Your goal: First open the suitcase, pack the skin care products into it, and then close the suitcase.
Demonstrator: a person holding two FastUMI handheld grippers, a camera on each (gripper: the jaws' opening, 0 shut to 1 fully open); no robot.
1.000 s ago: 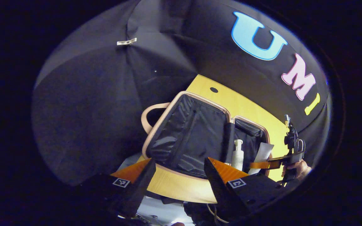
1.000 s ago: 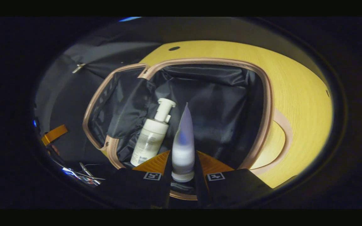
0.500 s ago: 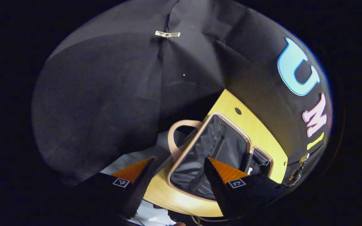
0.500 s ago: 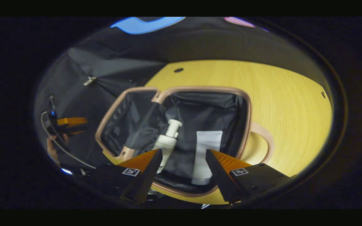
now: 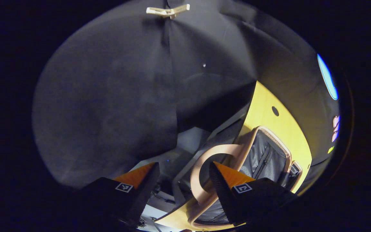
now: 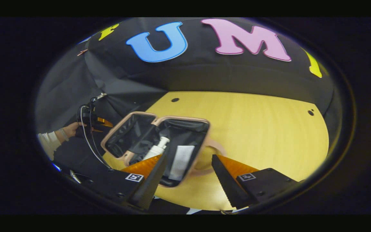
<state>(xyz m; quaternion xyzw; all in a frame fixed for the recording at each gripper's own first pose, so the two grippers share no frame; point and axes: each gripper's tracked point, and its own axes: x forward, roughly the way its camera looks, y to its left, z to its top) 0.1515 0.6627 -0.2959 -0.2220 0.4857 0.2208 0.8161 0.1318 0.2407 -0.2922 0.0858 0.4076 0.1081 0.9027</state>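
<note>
Right tool now empty and spread, pulled back from case; tube released, lying beside bottle ahead. Left tool gaping near handle. Probably closing next.

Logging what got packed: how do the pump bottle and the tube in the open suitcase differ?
The pump bottle is rounded with a pump head on top; the tube is flat and headless. The pump bottle lies nearer the hinge, the tube nearer the suitcase handle. Both are pale and lie in the same half.
</note>
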